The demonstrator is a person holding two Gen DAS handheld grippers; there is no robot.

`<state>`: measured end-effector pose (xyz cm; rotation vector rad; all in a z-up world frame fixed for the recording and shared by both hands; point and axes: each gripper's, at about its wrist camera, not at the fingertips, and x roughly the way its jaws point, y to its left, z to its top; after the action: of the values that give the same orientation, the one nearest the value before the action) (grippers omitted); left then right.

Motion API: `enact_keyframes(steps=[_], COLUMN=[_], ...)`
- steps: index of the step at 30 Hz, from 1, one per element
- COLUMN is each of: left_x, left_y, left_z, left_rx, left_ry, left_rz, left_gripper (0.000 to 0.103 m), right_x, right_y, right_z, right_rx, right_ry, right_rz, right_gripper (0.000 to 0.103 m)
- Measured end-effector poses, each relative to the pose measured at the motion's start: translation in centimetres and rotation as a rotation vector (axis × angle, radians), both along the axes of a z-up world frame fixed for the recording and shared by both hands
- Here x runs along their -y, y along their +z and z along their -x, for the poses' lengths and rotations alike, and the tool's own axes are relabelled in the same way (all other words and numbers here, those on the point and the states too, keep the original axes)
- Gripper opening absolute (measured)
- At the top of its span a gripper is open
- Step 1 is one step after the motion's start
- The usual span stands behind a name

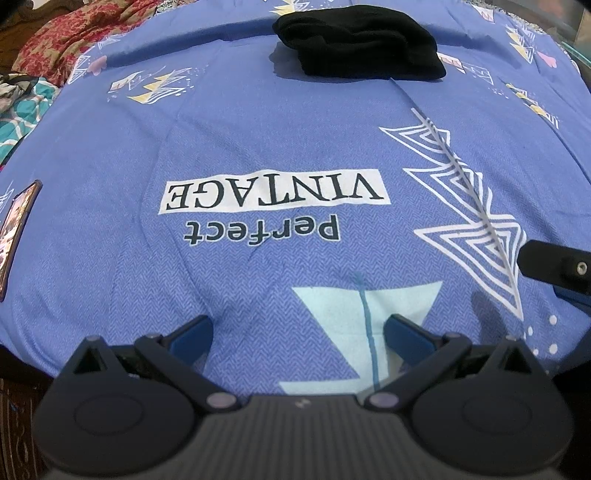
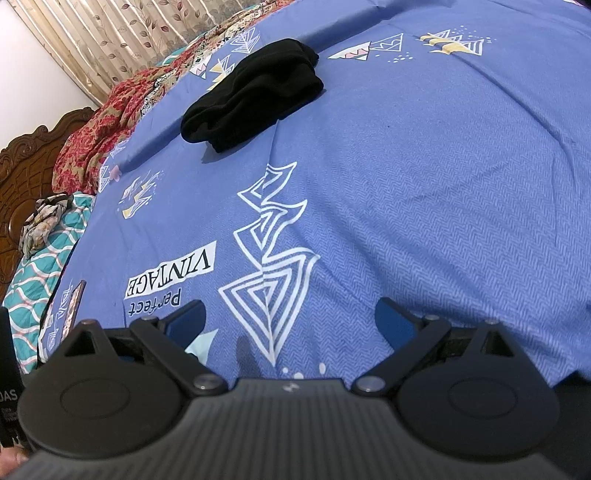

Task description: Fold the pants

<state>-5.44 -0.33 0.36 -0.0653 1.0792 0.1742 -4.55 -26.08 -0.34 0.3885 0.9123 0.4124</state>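
Observation:
Black pants (image 1: 360, 44) lie folded into a compact bundle at the far side of the bed, on the blue printed sheet (image 1: 258, 129). The right wrist view shows the same bundle (image 2: 255, 94) up and to the left. My left gripper (image 1: 297, 332) hovers open over the near part of the sheet, far from the pants, with nothing between its blue pads. My right gripper (image 2: 290, 319) is open too and holds nothing, low over the sheet near the front edge. Part of the right gripper (image 1: 554, 269) pokes in at the right of the left wrist view.
A phone (image 1: 16, 229) lies at the left edge of the sheet. Red floral and teal patterned bedding (image 2: 92, 147) is piled along the left side, against a carved wooden headboard (image 2: 22, 158). Curtains (image 2: 122, 33) hang behind. The bed's near edge is just below the grippers.

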Motion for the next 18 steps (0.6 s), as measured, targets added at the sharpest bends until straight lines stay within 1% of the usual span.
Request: enact_keyframes(steps=[9, 12, 15, 18], left_x=[0.2, -0.1, -0.4, -0.6], left_y=[0.0, 0.4, 1.2, 2.6], left_z=[0.0, -0.1, 0.1, 0.5], left_rx=[0.011, 0.004, 0.021, 0.080], left_ry=[0.000, -0.005, 0.007, 0.017], left_rz=[-0.014, 0.000, 0.006, -0.022], left_gripper=[0.103, 0.103, 0.103, 0.103], right_x=[-0.2, -0.6, -1.2, -1.4], right_y=[0.2, 0.6, 1.4, 2.3], right_z=[0.0, 0.3, 0.9, 1.2], right_rx=[0.000, 0.005, 0.058, 0.122], right_ry=[0.000, -0.003, -0.012, -0.013], right_rz=[0.006, 0.027, 0.060, 0.073], right_gripper=[0.100, 0.100, 0.100, 0.100])
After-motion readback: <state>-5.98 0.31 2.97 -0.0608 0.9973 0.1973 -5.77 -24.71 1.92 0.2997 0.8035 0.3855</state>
